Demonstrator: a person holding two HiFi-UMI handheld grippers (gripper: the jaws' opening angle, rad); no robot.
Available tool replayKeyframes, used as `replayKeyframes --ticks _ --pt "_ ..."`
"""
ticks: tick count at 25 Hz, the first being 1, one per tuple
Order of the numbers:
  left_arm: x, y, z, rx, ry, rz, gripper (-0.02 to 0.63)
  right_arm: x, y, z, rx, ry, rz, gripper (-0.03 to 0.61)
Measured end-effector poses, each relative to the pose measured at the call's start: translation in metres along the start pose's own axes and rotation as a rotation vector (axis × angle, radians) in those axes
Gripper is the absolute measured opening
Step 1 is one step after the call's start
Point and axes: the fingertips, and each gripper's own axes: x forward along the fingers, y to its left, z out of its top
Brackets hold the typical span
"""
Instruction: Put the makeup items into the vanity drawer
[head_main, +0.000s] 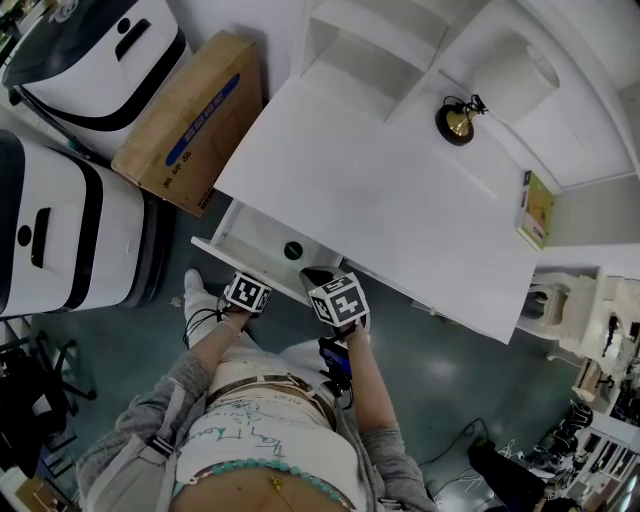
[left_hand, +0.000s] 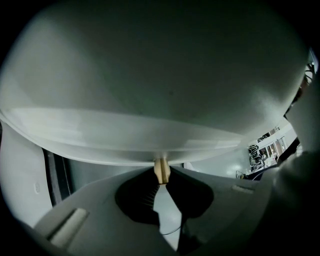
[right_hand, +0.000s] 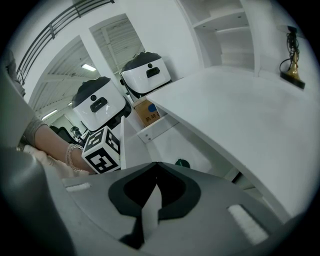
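The drawer (head_main: 230, 257) stands pulled out from the lower-left edge of the white vanity (head_main: 380, 200), near the centre of the head view. A small, round, dark green makeup item (head_main: 292, 250) lies inside on the drawer floor, close under the tabletop edge. The right gripper (right_hand: 156, 164) hovers just in front of the drawer with its fingers pressed together and nothing between them. In its view the green item sits just above and to the right of the closed tips, apart from them and deeper in the drawer. The left gripper (left_hand: 161, 171) is also clenched, its tan fingertips (left_hand: 159, 171) meeting at the lower edge of a broad white surface that fills the upper part of its view. Whether the tips touch that surface cannot be told. In the head view this gripper sits at the drawer front, left of the right gripper, and the green item lies beyond the front panel, away from its fingers. A cardboard box (head_main: 190, 120) leans at the upper left, and a small gold ornament (head_main: 458, 122) stands on the vanity at the upper right.
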Motion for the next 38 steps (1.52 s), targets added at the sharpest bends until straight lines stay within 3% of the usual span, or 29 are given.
replayKeyframes --ticks 38 --pt "0.009 0.005 0.054 0.013 0.001 0.008 0.028 -0.025 -0.017 0.021 0.012 -0.073 -0.031 0.029"
